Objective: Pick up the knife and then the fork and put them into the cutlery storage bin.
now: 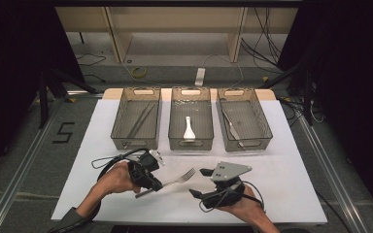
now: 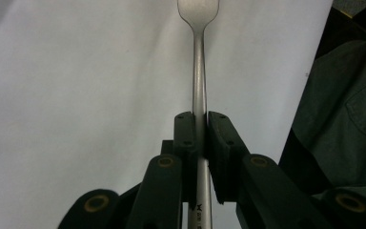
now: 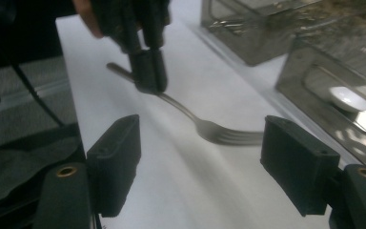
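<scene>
One fork [image 1: 177, 178] pinched mid-handle in the left gripper [image 1: 151, 182], above the white mat [image 1: 291, 194], tines toward the right gripper [image 1: 198, 183], spread wide, holding nothing, just beside.

Left gripper [image 1: 151, 182] clamps the fork [image 1: 177, 179] by its handle, tines pointing up-right, toward the right gripper [image 1: 200, 183]. Right gripper just beside the tines, jaws wide apart, nothing in them. White mat [image 1: 102, 194] under both. Three mesh bins beyond the grippers: left bin [image 1: 119, 114] with tongs [image 1: 141, 120], middle bin [image 1: 175, 116] with a white spoon [image 1: 188, 129], right bin [image 1: 262, 119] with a knife [image 1: 233, 129].
</scene>
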